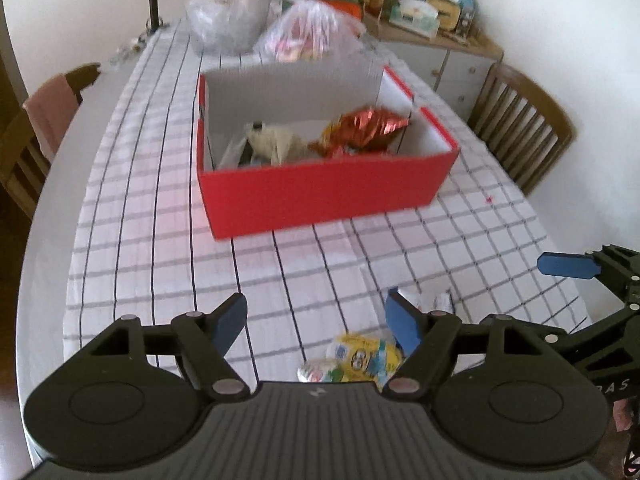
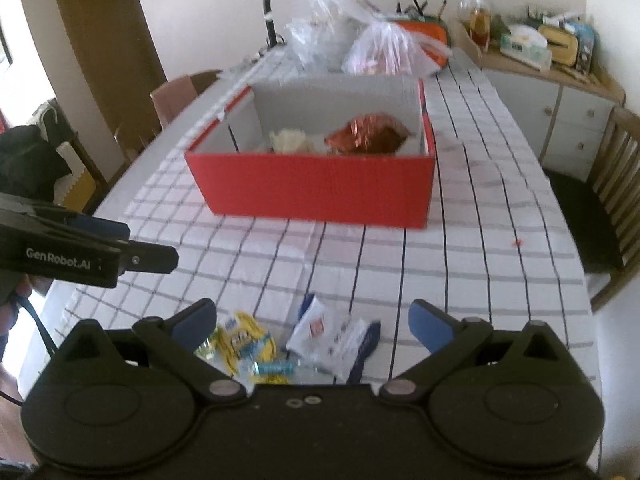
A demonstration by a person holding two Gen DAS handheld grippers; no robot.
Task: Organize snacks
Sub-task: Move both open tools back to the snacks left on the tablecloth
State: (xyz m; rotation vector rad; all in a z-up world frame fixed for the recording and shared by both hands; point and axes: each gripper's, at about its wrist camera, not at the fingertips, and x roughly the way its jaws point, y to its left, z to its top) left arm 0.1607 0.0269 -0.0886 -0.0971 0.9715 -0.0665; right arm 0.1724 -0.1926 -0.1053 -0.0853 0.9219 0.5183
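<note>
A red cardboard box (image 1: 320, 196) (image 2: 320, 188) stands mid-table holding a shiny red foil pack (image 1: 368, 128) (image 2: 368, 136) and a pale crumpled wrapper (image 1: 276, 142) (image 2: 290, 140). On the checked cloth near the front edge lie a yellow snack packet (image 1: 368, 356) (image 2: 244, 344) and a white and blue packet (image 2: 332, 332) (image 1: 440, 300). My left gripper (image 1: 316, 320) is open above the yellow packet, nothing between its blue pads. My right gripper (image 2: 312, 324) is open over both packets, not touching them. Each gripper shows at the edge of the other's view.
Two filled clear plastic bags (image 1: 256, 16) (image 2: 360, 44) sit behind the box beside a black gooseneck lamp (image 2: 276, 4). Wooden chairs (image 1: 524, 120) (image 1: 36, 128) flank the table. A cluttered sideboard (image 2: 552, 80) stands at the back right.
</note>
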